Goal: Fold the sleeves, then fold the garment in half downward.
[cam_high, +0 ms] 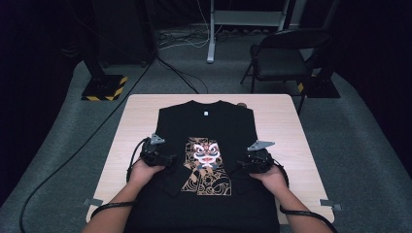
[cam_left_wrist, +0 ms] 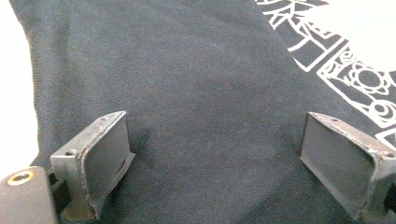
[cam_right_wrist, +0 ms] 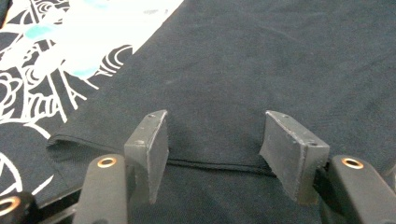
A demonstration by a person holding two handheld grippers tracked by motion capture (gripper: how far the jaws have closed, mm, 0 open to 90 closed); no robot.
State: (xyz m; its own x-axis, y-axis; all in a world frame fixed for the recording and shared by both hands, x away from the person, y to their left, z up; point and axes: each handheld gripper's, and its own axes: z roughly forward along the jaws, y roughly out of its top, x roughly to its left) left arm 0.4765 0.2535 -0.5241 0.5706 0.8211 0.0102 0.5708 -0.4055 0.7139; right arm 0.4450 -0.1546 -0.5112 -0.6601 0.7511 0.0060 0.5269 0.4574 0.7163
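Black T-shirt [cam_high: 221, 126] lies lengthwise between both open, empty grippers, left gripper [cam_high: 170, 160] and right gripper [cam_high: 241, 165], folded sleeve hem [cam_right_wrist: 219, 164] under the right's jaws.

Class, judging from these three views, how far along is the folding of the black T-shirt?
Done: both sleeves of the T-shirt look folded inward over the print, on the table. In hand: left gripper and right gripper rest on the folded sleeves, jaws apart, nothing pinched. Left: probably folding the body lengthwise; the hem hangs over the near edge.

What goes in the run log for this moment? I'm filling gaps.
stage: folding black T-shirt | left gripper: open over fabric | right gripper: open at sleeve hem
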